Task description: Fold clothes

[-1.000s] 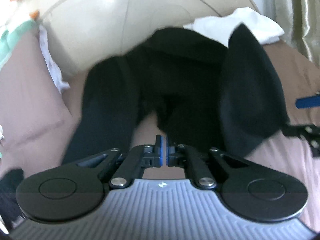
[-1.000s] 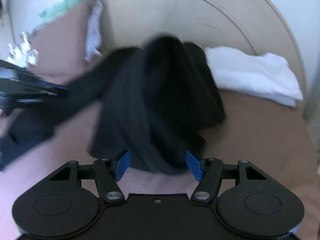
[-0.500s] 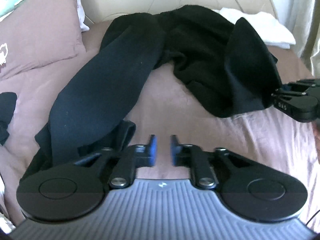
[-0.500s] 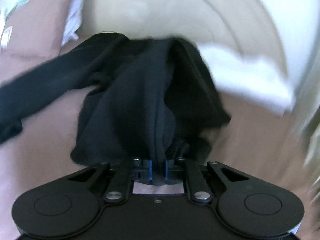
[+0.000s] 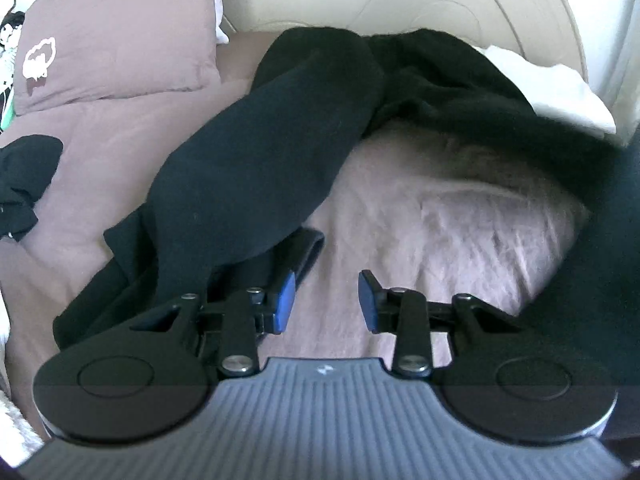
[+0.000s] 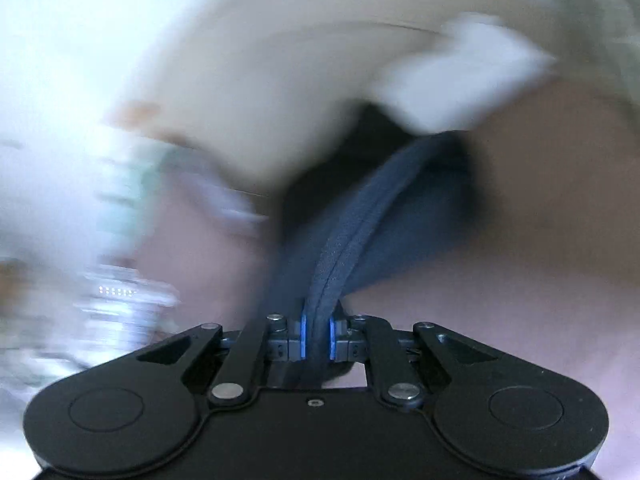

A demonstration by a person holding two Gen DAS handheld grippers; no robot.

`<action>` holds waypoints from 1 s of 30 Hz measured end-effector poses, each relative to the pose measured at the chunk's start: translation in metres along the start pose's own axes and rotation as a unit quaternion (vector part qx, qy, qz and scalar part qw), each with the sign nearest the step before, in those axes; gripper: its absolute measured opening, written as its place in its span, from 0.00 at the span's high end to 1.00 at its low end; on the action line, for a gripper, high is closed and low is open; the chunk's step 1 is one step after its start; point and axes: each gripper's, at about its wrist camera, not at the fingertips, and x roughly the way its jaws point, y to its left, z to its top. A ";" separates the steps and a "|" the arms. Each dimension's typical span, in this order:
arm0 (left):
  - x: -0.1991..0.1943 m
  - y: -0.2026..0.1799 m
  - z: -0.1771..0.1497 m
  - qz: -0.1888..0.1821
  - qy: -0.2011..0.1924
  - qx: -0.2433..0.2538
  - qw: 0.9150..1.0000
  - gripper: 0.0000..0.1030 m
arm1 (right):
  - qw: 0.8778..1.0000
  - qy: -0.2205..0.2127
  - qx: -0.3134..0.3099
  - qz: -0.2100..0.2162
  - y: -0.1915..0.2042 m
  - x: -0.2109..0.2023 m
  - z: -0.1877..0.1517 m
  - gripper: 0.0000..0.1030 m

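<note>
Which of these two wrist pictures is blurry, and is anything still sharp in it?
Right wrist view: heavy motion smear across the headboard and bed; only the right hand-held gripper and the dark garment's seam it pinches stay sharp. Left wrist view: mostly crisp, with fisheye bending at the edges and slight smear at far right.

My left gripper (image 5: 326, 300) and right gripper (image 6: 316, 336): black linkage arms, blue pads, silver screws, ribbed grey housing on the left one.

Daylit fisheye; right view motion-blurred.
</note>
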 end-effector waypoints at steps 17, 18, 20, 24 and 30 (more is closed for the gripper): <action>0.014 -0.044 -0.044 -0.133 0.067 0.033 0.988 0.54 | 0.983 0.086 -0.027 -0.158 -0.032 -0.014 0.017 0.56; 0.015 -0.052 -0.049 -0.154 0.073 0.040 0.984 0.49 | 0.983 0.093 -0.011 -0.156 -0.041 -0.011 0.014 0.56; 0.019 -0.069 -0.059 -0.211 0.098 0.046 0.971 0.42 | 0.981 0.125 0.011 -0.147 -0.062 -0.001 0.007 0.56; 0.026 -0.101 -0.077 -0.251 0.135 0.061 0.957 0.41 | 0.968 0.215 0.074 -0.103 -0.129 0.020 0.009 0.56; 0.030 -0.116 -0.087 -0.237 0.137 0.064 0.960 0.29 | 0.961 0.265 0.065 -0.050 -0.178 0.030 -0.014 0.53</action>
